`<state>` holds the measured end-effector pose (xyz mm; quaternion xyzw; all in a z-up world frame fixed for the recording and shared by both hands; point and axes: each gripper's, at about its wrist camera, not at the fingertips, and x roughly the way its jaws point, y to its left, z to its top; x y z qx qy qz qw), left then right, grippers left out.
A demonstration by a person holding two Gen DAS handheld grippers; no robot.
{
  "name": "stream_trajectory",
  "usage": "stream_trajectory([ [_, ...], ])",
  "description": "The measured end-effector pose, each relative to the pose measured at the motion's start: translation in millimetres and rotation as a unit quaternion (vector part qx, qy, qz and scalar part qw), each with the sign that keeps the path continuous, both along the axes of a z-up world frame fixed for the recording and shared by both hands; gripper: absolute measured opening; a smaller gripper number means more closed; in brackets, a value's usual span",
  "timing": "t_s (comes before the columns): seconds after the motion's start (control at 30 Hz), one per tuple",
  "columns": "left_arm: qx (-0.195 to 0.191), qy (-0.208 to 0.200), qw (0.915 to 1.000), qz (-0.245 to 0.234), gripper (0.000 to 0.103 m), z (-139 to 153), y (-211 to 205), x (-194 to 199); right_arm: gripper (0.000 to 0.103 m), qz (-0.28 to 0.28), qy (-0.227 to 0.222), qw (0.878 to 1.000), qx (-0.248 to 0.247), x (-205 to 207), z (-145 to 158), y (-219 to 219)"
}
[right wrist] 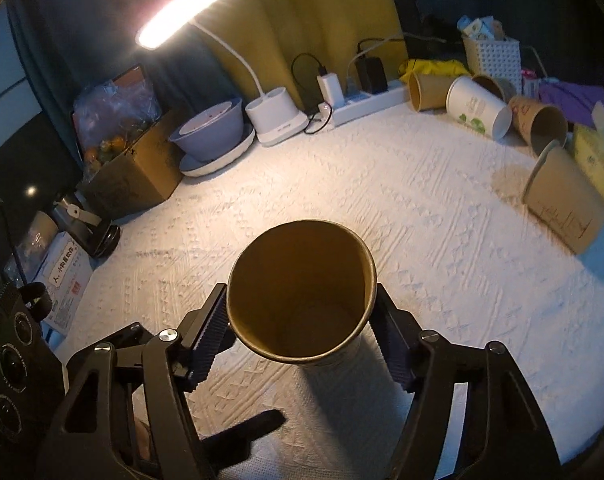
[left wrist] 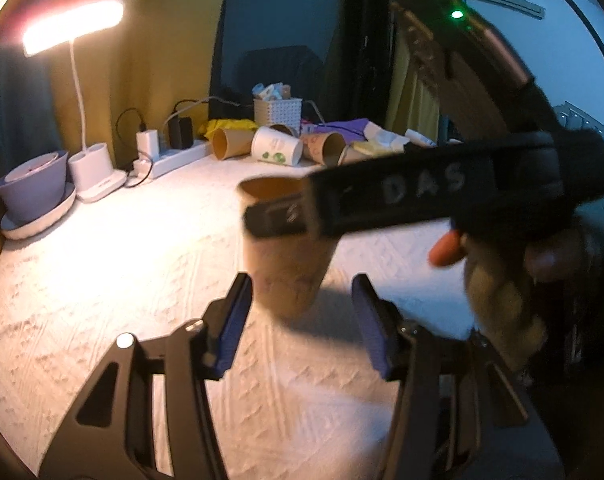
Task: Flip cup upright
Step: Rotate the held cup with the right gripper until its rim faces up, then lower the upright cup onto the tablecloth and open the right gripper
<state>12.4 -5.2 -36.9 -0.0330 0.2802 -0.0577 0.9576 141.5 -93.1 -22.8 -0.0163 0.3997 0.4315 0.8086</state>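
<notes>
The right gripper (right wrist: 300, 354) holds the brown cup (right wrist: 300, 292) by its upper wall at near centre of the white cloth (right wrist: 441, 216); the left gripper (left wrist: 300, 322) stands wide and empty just beside it. The cup's long axis is vertical, mouth up. Releasing before the base seats, or squeezing the thin paper wall harder, could tip or crumple it.

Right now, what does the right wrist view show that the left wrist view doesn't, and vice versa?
Right wrist only: the brown cup's open mouth and inside, the cardboard box at left, and the right gripper's jaws closed on the cup's sides.

Left wrist only: the right gripper seen from outside, its black body marked "DAS" across the cup, and the left gripper open, holding nothing.

Both: the upright cup, lit desk lamp, grey bowl, power strip and the cups lying on their sides.
</notes>
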Motion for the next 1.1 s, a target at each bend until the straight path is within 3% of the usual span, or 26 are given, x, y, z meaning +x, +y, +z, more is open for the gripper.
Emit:
stream_trajectory([
  [0.3, -0.002, 0.03, 0.9942, 0.103, 0.054, 1, 52, -33, 0.072, 0.02, -0.036, 0.999, -0.034, -21, 0, 13],
  [0.47, -0.009, 0.013, 0.9893, 0.145, 0.072, 6, 76, -36, 0.072, 0.013, -0.049, 0.998, -0.048, -23, -6, 20],
  [0.7, -0.028, 0.025, 0.9863, 0.16, 0.073, -2, 87, -32, 0.072, 0.007, -0.054, 0.997, -0.053, -20, -12, 20],
  [1.0, -0.023, 0.031, 0.986, 0.162, 0.074, -4, 84, -29, 0.073, 0.004, -0.057, 0.997, -0.057, -21, -13, 20],
  [1.07, -0.025, 0.029, 0.9858, 0.163, 0.077, -4, 85, -28, 0.073, 0.002, -0.054, 0.997, -0.059, -19, -14, 19],
  [1.1, -0.027, 0.028, 0.9857, 0.164, 0.084, -4, 85, -28, 0.073, 0.003, -0.051, 0.997, -0.059, -18, -15, 19],
])
